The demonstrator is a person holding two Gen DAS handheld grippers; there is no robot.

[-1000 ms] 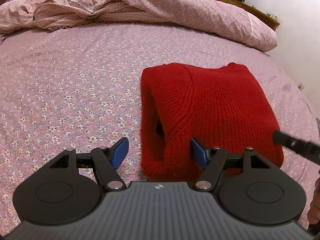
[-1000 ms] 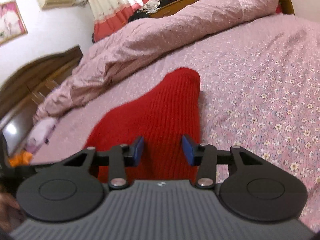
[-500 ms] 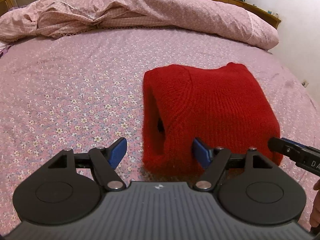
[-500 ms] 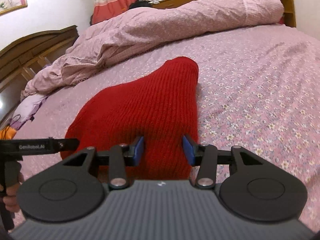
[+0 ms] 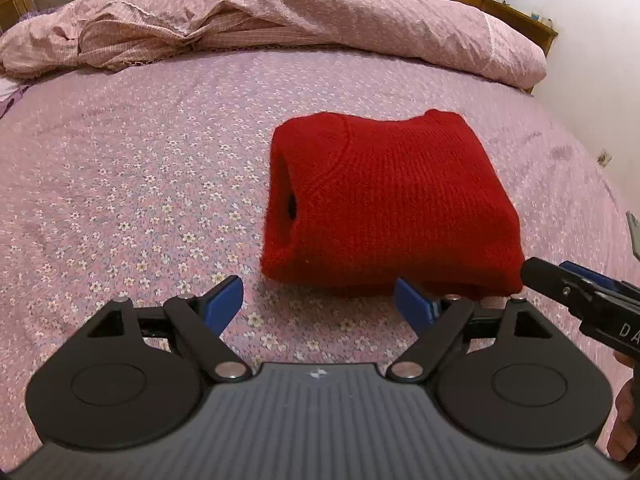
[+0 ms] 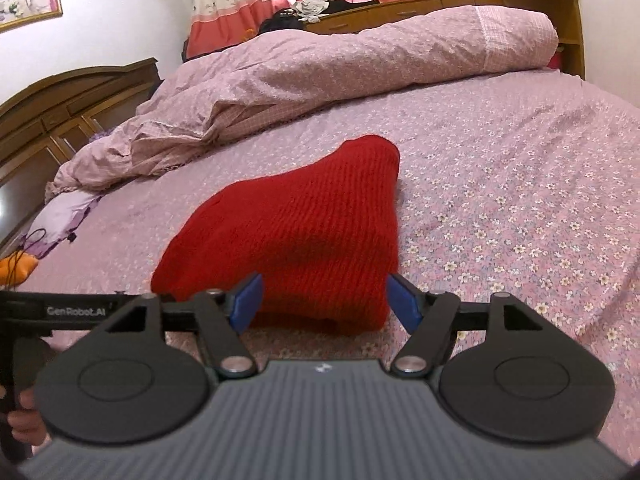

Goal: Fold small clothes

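The folded red sweater [image 5: 392, 204] is laid flat on the bed [image 5: 140, 184]; left gripper [image 5: 319, 304] and right gripper [image 6: 325, 300] are opening, nothing grasped

The left gripper [image 5: 319, 300] and the right gripper [image 6: 324, 300] both tilt downward, jaws opening, with nothing pressed between their blue pads.
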